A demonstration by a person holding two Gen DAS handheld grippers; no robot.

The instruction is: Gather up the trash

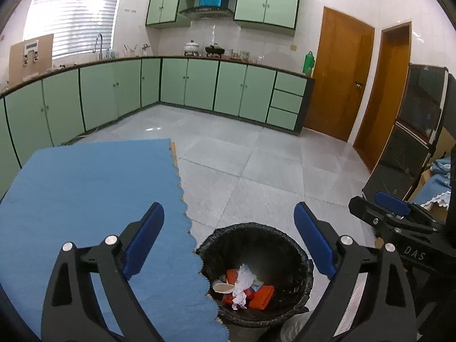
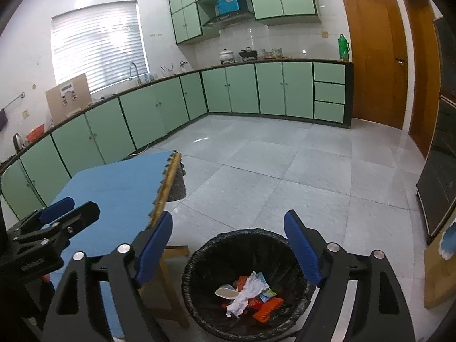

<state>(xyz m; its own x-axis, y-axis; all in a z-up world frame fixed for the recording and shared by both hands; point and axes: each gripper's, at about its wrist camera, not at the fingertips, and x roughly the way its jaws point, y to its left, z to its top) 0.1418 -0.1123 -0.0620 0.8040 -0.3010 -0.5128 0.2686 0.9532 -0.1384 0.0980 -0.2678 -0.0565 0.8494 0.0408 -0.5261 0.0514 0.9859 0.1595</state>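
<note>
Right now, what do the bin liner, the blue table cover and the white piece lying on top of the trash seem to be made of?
Bin liner: thin black plastic film, slightly glossy, crinkled and folded over the rim.
Blue table cover: probably foam matting, matte, with an interlocking toothed edge; felt is possible.
White piece: looks like crumpled paper or tissue, matte and creased; thin plastic cannot be ruled out.
</note>
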